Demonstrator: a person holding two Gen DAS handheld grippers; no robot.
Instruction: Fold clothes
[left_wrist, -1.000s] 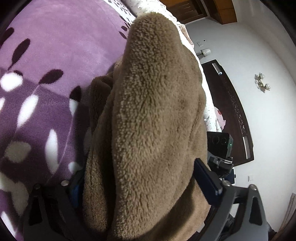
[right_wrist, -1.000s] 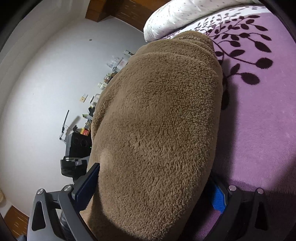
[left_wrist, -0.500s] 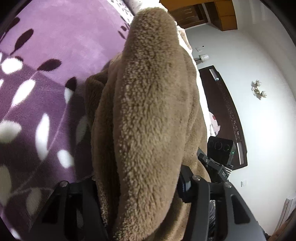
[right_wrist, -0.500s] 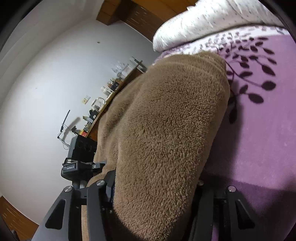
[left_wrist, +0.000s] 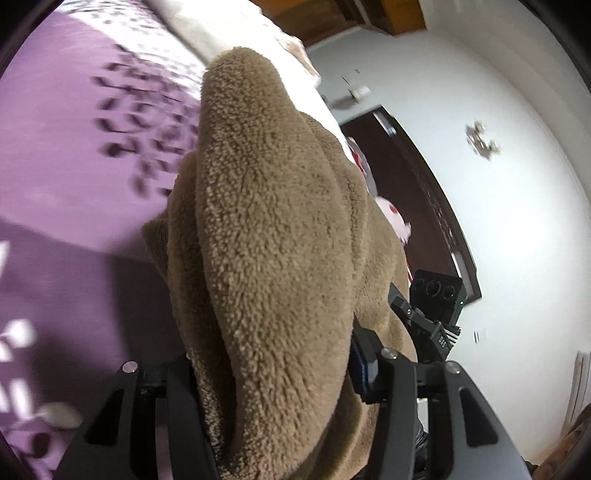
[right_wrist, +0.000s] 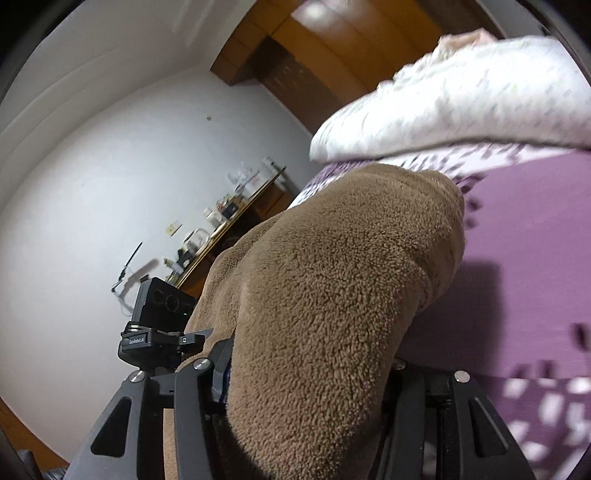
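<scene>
Both the left gripper (left_wrist: 280, 373) and right gripper (right_wrist: 306, 376) clamped the brown fleece garment (left_wrist: 273, 236), whose bunched length ran toward twelve o'clock over the purple bed (left_wrist: 66, 155).

The left tongs (left_wrist: 280, 373) are matt black, each arm a flat plate with a long triangular cut-out and a round silver screw head at its top; a blue pad (left_wrist: 360, 363) lines the inner face of the right finger; the right tongs (right_wrist: 306, 369) are built alike, black plates, silver screws, a blue strip inside the left finger (right_wrist: 225, 365); each view also catches the other unit's black camera block (right_wrist: 164, 304) with round lenses, a small green light and white lettering on its clamp.
</scene>
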